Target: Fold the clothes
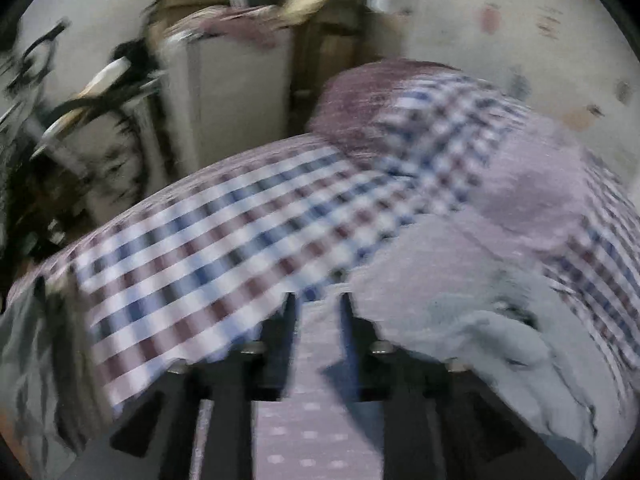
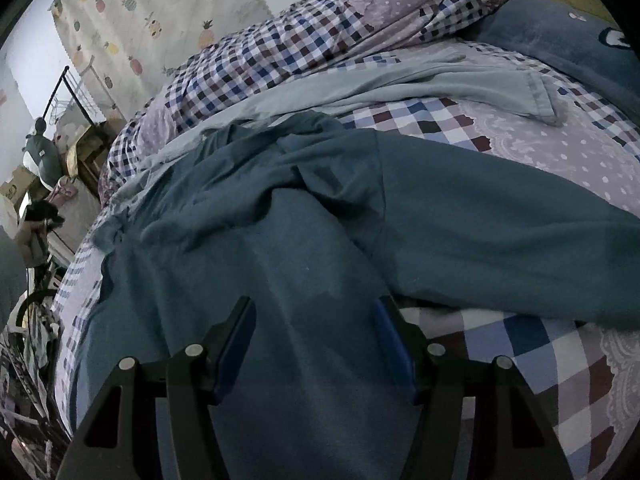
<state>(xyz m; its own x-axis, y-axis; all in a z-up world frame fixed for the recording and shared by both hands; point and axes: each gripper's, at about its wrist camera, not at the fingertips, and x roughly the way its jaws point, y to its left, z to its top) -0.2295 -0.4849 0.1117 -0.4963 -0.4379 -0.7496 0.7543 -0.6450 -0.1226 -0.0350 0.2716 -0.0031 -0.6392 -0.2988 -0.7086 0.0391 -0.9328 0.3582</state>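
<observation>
A dark teal long-sleeved garment (image 2: 320, 240) lies spread and rumpled on the bed, one sleeve (image 2: 520, 240) running right. A pale grey-blue garment (image 2: 400, 84) lies behind it; it also shows in the blurred left wrist view (image 1: 500, 328) at the lower right. My right gripper (image 2: 314, 312) is open, its fingers (image 2: 240, 336) just above the teal garment's body, holding nothing. My left gripper (image 1: 318, 304) hovers over the checked bedspread (image 1: 200, 260) with a narrow gap between its fingers; polka-dot fabric shows in the gap, and motion blur hides whether it is pinched.
The bed carries a checked and polka-dot quilt (image 2: 280, 48) bunched at the back and a blue plush pillow (image 2: 560, 40) at the far right. A pineapple-print wall (image 2: 140, 12), boxes and clutter (image 2: 40, 184) stand off the bed's left side. A white cabinet (image 1: 240, 92) stands beyond the bed.
</observation>
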